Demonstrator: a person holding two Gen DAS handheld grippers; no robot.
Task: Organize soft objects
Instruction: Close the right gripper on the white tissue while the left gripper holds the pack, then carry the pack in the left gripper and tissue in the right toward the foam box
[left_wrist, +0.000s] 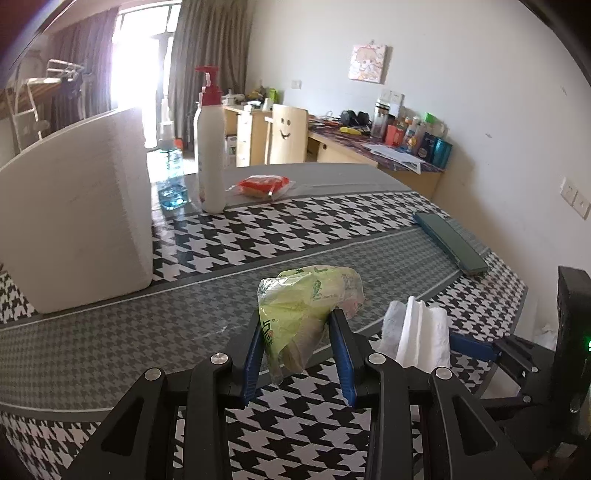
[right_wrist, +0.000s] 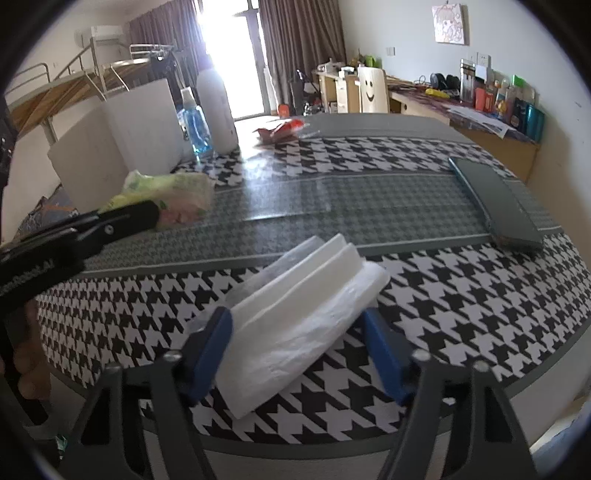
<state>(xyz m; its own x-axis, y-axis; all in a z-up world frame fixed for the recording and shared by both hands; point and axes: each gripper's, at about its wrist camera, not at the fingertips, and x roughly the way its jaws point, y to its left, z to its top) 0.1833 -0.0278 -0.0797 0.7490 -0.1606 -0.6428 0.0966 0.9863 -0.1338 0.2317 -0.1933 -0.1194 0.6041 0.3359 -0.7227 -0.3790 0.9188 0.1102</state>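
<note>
My left gripper (left_wrist: 297, 334) is shut on a crumpled green plastic tissue pack (left_wrist: 306, 299) and holds it just above the houndstooth table; the pack also shows in the right wrist view (right_wrist: 166, 195). My right gripper (right_wrist: 295, 332) has its blue pads around a white tissue pack (right_wrist: 306, 306) in clear wrap, tilted, low over the table's front edge. That white pack shows at the right in the left wrist view (left_wrist: 417, 336). A red snack pack (left_wrist: 262, 185) lies far back on the table.
A white foam box (left_wrist: 77, 218) stands at the left. A white pump bottle (left_wrist: 210, 147) and a blue liquid bottle (left_wrist: 171, 181) stand behind it. A dark green flat case (left_wrist: 452, 242) lies at the right edge. Desks and a chair stand beyond.
</note>
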